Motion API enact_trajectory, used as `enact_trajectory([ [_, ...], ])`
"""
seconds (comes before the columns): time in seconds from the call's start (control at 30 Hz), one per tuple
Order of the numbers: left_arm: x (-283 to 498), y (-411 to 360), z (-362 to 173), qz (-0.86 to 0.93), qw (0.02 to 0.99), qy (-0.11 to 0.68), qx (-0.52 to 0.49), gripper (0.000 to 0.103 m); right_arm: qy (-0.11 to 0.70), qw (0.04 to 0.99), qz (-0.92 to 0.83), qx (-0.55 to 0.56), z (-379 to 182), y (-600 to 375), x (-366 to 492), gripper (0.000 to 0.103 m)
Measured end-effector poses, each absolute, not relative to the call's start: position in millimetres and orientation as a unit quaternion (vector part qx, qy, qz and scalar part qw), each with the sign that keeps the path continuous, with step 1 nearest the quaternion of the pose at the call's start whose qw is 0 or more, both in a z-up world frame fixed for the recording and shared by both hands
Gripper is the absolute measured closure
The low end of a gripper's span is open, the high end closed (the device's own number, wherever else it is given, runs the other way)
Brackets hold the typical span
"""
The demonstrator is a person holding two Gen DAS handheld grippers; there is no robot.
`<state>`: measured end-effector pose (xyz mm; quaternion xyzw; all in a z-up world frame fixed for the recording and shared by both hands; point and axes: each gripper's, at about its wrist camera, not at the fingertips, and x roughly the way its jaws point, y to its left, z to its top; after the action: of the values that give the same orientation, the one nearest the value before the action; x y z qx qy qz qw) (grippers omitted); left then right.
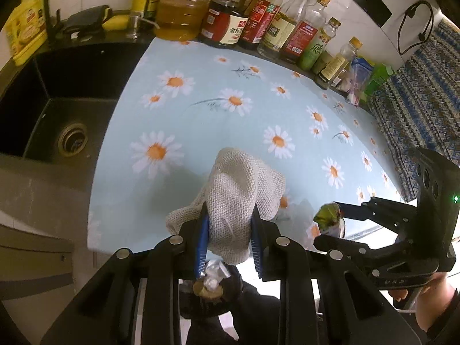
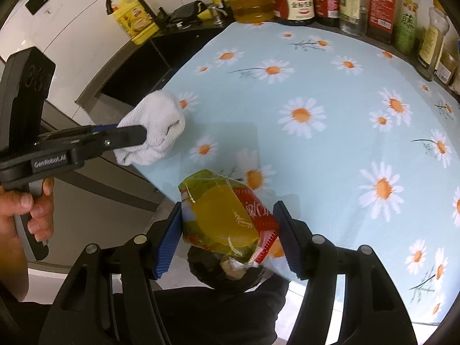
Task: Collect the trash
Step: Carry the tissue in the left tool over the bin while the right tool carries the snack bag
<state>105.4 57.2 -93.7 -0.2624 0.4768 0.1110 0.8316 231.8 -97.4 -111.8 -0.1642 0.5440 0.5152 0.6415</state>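
Observation:
My left gripper (image 1: 230, 215) is shut on a white knitted cloth (image 1: 238, 198) at the front edge of the daisy-print counter cover (image 1: 230, 86). The cloth also shows in the right wrist view (image 2: 155, 126), held by the left gripper (image 2: 143, 136). My right gripper (image 2: 228, 215) is shut on a crumpled yellow, green and red snack wrapper (image 2: 227, 218), held over the counter's front edge. The wrapper shows in the left wrist view (image 1: 329, 218) in the right gripper (image 1: 336, 215). Below both grippers is a dark bin (image 2: 227, 276) holding crumpled trash (image 1: 212, 279).
A black sink (image 1: 57, 109) lies left of the counter. Several oil and sauce bottles (image 1: 258, 20) line the back wall. A blue patterned cloth (image 1: 417, 100) covers something at the right. A yellow container (image 2: 135, 20) stands behind the sink by the faucet.

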Motion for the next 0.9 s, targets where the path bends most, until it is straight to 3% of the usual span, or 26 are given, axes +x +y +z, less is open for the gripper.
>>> enact_trajectory([
  [0.37,46,48,-109,0.104,0.82,0.484,-0.288,0.079,0.557,0.619,0.522,-0.185,-125,-94,182,0.04],
  [0.9,-3,25,-178,0.105,0.758,0.543,-0.345,0.079,0.601,0.583,0.512,-0.193,-167,-96,150,0.04],
])
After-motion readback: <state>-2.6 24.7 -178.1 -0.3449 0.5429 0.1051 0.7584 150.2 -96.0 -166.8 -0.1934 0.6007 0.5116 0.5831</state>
